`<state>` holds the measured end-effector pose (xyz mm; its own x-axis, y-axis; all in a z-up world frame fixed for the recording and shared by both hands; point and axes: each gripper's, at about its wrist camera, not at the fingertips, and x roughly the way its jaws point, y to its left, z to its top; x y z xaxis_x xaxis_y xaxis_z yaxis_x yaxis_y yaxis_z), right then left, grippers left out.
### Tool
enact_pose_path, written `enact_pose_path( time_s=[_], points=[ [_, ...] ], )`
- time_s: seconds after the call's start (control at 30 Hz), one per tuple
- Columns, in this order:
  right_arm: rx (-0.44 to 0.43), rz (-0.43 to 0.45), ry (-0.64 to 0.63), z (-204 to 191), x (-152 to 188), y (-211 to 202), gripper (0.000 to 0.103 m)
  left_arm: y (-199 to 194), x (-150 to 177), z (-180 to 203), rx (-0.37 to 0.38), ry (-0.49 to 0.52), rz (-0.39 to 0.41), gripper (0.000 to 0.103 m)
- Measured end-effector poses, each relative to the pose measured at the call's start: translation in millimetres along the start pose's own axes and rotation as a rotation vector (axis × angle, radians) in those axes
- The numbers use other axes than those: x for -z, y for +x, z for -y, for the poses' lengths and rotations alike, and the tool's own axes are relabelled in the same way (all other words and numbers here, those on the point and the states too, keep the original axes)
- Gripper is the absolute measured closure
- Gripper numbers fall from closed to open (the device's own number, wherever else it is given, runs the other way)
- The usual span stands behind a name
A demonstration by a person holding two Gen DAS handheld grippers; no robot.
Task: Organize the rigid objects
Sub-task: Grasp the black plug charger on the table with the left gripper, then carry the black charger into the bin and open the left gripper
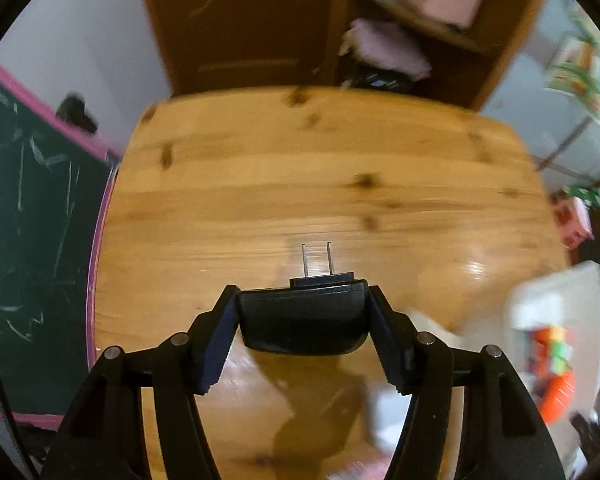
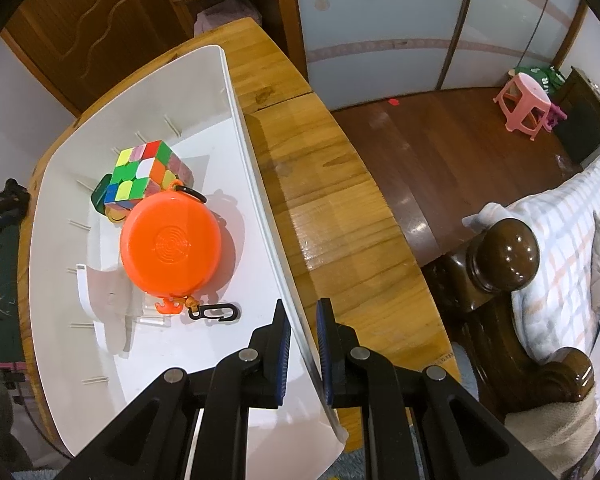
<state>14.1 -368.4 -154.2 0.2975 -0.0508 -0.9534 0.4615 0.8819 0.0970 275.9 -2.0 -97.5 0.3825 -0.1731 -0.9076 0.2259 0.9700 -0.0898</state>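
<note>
Wooden tabletop [image 1: 300, 184] fills the blurred left view, where the left gripper [image 1: 302, 312] pinches a black plug adapter [image 1: 302, 320], apparently above the wood. Only the right view shows the white bin [image 2: 236, 128] clearly, holding a puzzle cube [image 2: 144, 172] and orange case [image 2: 170, 246]; the right gripper [image 2: 303, 328] clamps its rim.

Warm indoor light fills both fisheye views, with black vignetting curving the corners. The left wrist view is motion-smeared toward its edges, glare streaking the wooden table [image 1: 300, 184] at right. The right wrist view is sharp, with a glossy highlight on the table's lower centre.
</note>
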Motion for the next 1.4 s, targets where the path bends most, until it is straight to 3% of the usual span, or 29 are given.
enact_pose_path(
  time_s=[0.27, 0.4, 0.53, 0.77, 1.2, 1.4],
  points=[
    [-0.041, -0.006, 0.006, 4.8, 1.3, 4.4, 0.09, -102.0, 21.7, 83.2, 0.145, 0.199, 0.104, 0.037],
    [-0.062, 0.005, 0.004, 6.1, 1.8, 2.8, 0.091, -116.0, 36.5, 125.2, 0.205, 0.273, 0.077, 0.037],
    [-0.089, 0.017, 0.007, 9.9, 3.3, 0.6, 0.093, -104.8, 56.7, 160.5, 0.236, 0.317, 0.02, 0.037],
    [-0.129, 0.034, -0.005, 13.1, 5.2, -0.5, 0.095, -63.8, 81.9, 201.0, 0.172, 0.352, -0.037, 0.037],
    [-0.195, 0.034, -0.019, 20.4, 5.1, 1.1, 0.095, 1.7, 114.2, 219.7, 0.051, 0.364, -0.17, 0.036],
    [-0.197, 0.033, -0.025, 20.7, 5.1, 2.5, 0.095, 1.1, 117.3, 227.3, 0.017, 0.398, -0.145, 0.036]
  ],
)
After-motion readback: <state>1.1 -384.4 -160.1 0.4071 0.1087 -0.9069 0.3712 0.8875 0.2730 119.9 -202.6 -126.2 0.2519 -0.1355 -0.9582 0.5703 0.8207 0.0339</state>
